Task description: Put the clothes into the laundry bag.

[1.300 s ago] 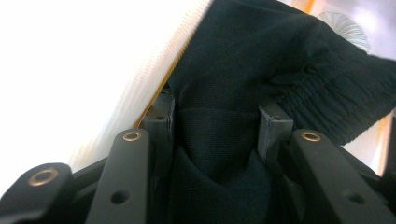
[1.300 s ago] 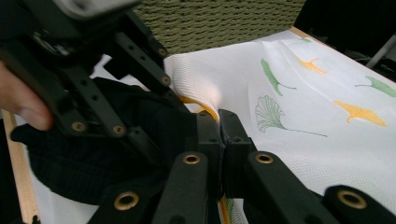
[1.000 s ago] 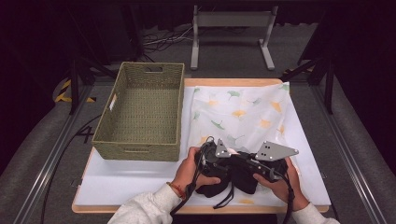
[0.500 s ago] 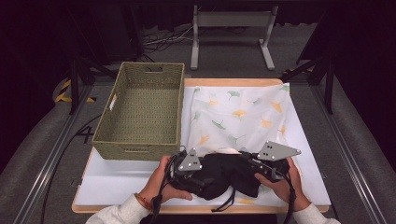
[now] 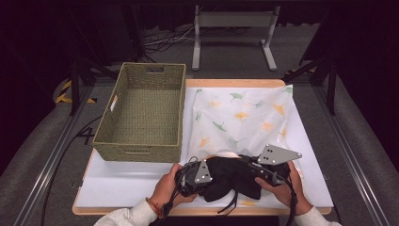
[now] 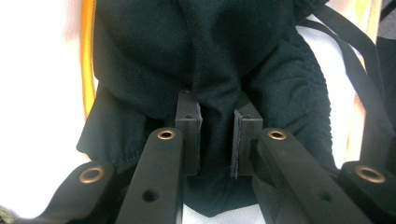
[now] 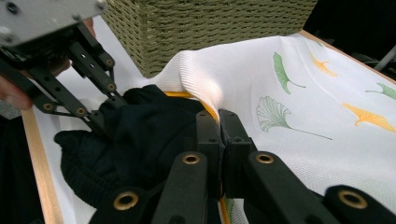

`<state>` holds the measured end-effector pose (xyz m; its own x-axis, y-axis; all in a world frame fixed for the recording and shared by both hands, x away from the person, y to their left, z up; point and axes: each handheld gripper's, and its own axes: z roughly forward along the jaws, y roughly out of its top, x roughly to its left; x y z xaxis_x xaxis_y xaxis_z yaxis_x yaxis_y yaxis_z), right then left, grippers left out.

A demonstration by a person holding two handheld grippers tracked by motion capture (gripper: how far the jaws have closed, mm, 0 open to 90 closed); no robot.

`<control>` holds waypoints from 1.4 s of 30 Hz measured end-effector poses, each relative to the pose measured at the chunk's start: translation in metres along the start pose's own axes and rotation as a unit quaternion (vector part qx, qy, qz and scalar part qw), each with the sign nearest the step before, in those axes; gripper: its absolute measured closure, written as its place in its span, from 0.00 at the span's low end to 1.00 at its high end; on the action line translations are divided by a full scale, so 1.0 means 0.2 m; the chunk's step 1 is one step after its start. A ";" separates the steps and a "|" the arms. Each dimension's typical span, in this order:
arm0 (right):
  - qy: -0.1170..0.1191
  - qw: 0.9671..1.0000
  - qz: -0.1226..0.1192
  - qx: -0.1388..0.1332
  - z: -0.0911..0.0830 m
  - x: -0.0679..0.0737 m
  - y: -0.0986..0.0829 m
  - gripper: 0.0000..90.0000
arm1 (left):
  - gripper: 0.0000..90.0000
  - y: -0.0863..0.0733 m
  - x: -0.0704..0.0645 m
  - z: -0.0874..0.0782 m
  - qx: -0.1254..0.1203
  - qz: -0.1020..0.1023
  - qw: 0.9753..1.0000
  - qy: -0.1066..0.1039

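Just in front of the woven basket (image 5: 143, 113), the black garment (image 5: 233, 176) lies bunched on the leaf-print cloth (image 5: 244, 117), the left gripper (image 6: 215, 133) pinching a fold between its fingers, the right gripper (image 7: 218, 133) clamped on its edge.

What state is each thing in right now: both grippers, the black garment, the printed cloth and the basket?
Left gripper: fingers clamped on a fold of the black garment.
Right gripper: fingers shut; what they pinch cannot be told.
Black garment: bunched at the table's near edge, atop the printed cloth.
Printed cloth: spread out, near edge rumpled.
Basket: upright, empty.
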<state>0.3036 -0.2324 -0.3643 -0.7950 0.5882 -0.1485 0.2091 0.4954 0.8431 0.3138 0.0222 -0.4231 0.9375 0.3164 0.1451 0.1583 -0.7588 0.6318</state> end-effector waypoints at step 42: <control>0.006 1.000 -0.004 0.009 0.00 0.03 -0.03 0.99 | 0.63 0.06 0.07 -0.06 -0.059 -0.047 0.997 0.000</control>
<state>0.2978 -0.2313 -0.3709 -0.8035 0.5765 -0.1487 0.2131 0.5117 0.8323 0.3247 0.0243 -0.4049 0.9203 0.3830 0.0801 0.2087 -0.6537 0.7274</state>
